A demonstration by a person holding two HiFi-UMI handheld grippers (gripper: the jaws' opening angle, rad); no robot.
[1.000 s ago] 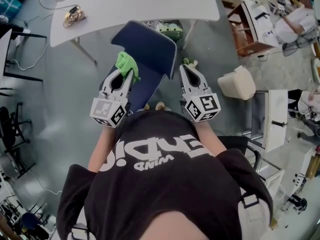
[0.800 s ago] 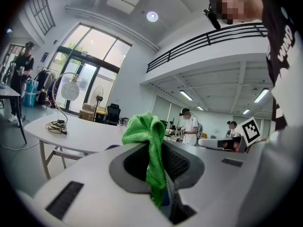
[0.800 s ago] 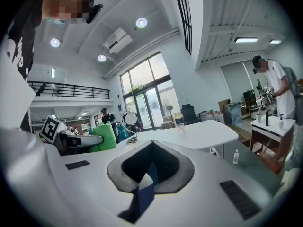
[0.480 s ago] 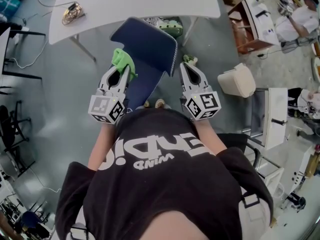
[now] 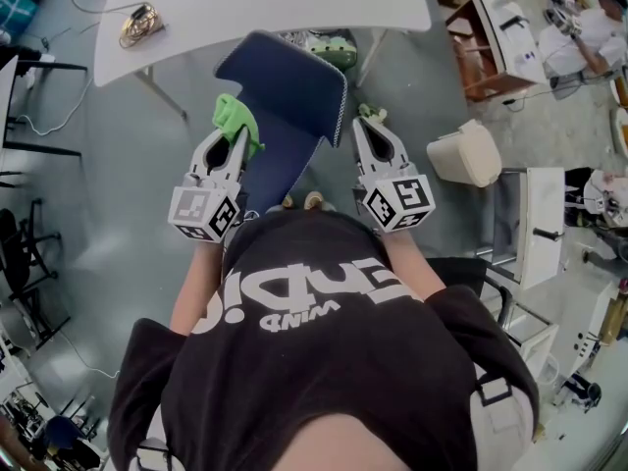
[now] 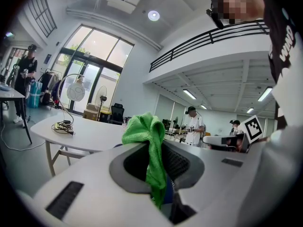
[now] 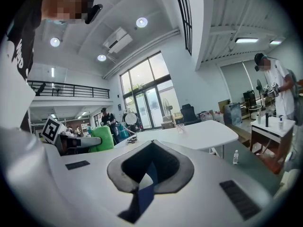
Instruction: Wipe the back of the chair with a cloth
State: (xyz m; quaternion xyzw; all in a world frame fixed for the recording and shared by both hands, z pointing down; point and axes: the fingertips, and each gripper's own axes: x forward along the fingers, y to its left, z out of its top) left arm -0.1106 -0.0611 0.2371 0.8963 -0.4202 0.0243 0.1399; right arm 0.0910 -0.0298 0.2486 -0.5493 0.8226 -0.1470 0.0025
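Left tool [image 5: 238, 137] pinches the cloth [image 5: 234, 116] at the chair back's [image 5: 289, 96] left edge. Right tool [image 5: 365, 128], jaws together and empty, sits by its right edge. I'd judge a snag on the edge could tug the cloth free mid-wipe.

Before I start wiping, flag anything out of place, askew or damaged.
Nothing stands out. The left gripper clamps the green cloth at the left edge of the blue chair; the right gripper is shut by its right edge.
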